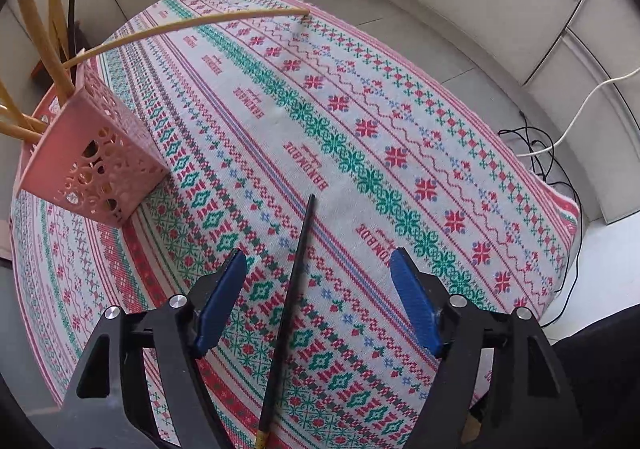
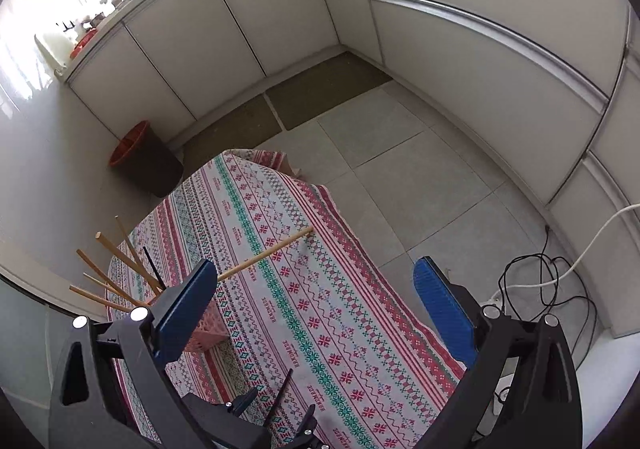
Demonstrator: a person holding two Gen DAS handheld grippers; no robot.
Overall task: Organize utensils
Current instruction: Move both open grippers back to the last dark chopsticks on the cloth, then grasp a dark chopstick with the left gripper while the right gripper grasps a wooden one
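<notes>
Left gripper point(image 1: 316, 273) open, straddling black chopstick point(image 1: 294, 293) lying near table's point(image 1: 400, 97) near edge, pads clear. Right gripper point(image 2: 316, 281) open, empty. Risk: rolling or pivoting under off-centre pinch, missing basket point(image 1: 94, 153).

1. One pink basket point(image 1: 96, 153) with holes in its walls stands near the left edge of the table.
2. In the right wrist view, about six wooden chopsticks point(image 2: 120, 261) stand in the basket; the exact number is hard to tell.
3. One black chopstick point(image 2: 154, 269) stands in the basket among them.
4. One black chopstick point(image 1: 292, 293) lies on the table, near its front edge.
5. One patterned tablecloth point(image 1: 400, 137) covers the table.
6. Two grippers: left gripper point(image 1: 316, 301) and right gripper point(image 2: 316, 309).
7. One bin point(image 2: 144, 161) stands on the floor.
</notes>
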